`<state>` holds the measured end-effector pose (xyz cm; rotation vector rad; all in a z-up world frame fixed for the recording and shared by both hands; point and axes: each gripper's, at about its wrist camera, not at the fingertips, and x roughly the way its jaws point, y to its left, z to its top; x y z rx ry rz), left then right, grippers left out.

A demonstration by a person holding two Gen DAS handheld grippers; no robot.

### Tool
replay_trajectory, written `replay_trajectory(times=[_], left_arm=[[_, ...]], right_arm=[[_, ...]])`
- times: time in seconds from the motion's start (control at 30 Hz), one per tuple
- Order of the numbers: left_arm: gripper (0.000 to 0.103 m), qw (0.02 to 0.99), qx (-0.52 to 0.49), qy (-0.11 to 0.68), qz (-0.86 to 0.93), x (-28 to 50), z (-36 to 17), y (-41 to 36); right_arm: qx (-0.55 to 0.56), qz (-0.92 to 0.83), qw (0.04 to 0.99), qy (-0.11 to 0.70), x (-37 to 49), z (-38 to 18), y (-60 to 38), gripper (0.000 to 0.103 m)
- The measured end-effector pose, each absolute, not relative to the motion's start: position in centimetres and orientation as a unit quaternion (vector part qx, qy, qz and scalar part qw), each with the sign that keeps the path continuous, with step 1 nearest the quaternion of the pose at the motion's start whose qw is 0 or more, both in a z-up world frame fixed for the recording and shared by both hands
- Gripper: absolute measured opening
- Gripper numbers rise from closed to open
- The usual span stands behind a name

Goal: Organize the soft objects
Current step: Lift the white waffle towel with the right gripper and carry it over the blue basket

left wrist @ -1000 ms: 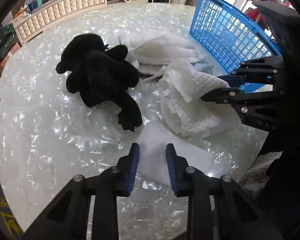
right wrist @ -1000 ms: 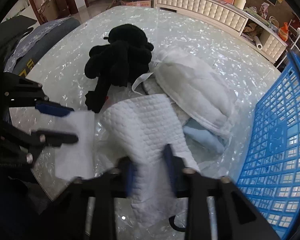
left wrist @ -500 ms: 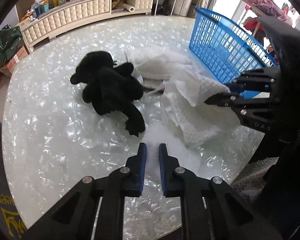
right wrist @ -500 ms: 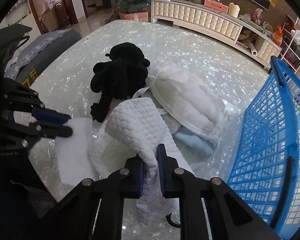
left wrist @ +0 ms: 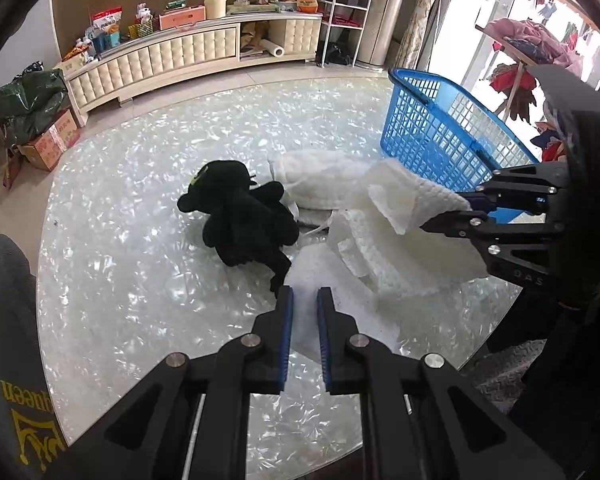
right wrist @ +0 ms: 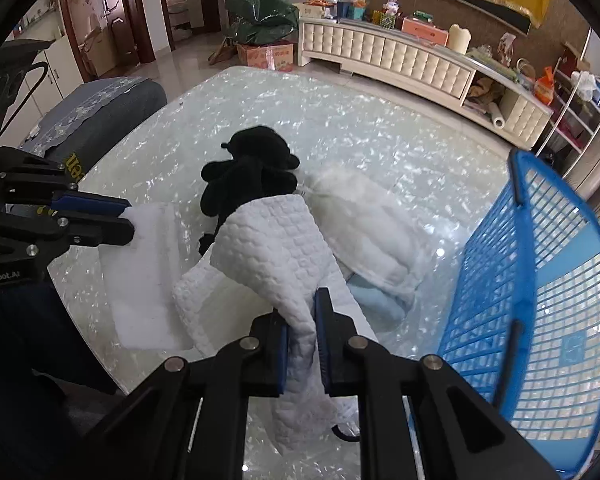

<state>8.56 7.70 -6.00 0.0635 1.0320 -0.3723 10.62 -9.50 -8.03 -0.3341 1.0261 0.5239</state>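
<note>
Nearest: left gripper [left wrist: 304,300] clamped on corner of smooth white cloth [right wrist: 140,276], jaws just closed on it. Right gripper [right wrist: 301,312] pinches quilted white cloth [right wrist: 276,240], cloth draped off table [left wrist: 120,280]. Behind: black plush toy [left wrist: 244,220], white padded bundle [right wrist: 364,224], pale blue fabric [right wrist: 376,300] beneath. Blue basket [right wrist: 540,280] at right edge. Far: cream cabinet [left wrist: 172,56].

I cannot see the part of the white cloth [right wrist: 276,248] pinched between my right tongs [right wrist: 301,312]. Beyond them, it covers the black toy's [right wrist: 256,168] lower half.
</note>
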Motion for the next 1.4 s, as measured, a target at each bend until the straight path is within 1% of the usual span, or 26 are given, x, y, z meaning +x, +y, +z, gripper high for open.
replay_trajectory(times=[0.4, 0.67, 0.97, 1.17, 1.4], left_arm=[[0.011, 0.869, 0.026, 0.458, -0.187, 8.6, -3.3, 7.0], [0.011, 0.877, 0.012, 0.439, -0.195, 8.9, -1.5, 6.8], [0.011, 0.885, 0.009, 0.408, -0.226, 10.0, 1.5, 4.1], [0.011, 0.883, 0.014, 0.401, -0.244, 10.7, 2.0, 2.4], [0.011, 0.879, 0.016, 0.404, -0.254, 11.6, 2.0, 0.9]], right_arm=[[-0.177, 0.216, 0.859, 0.430, 9.1, -1.9, -10.0, 0.011], [-0.175, 0.201, 0.876, 0.401, 8.7, 1.1, -11.2, 0.011], [-0.164, 0.175, 0.899, 0.366, 8.2, 4.5, -13.8, 0.011], [-0.159, 0.142, 0.911, 0.354, 8.4, 5.4, -15.9, 0.011], [-0.145, 0.111, 0.913, 0.364, 8.1, 5.0, -17.7, 0.011]])
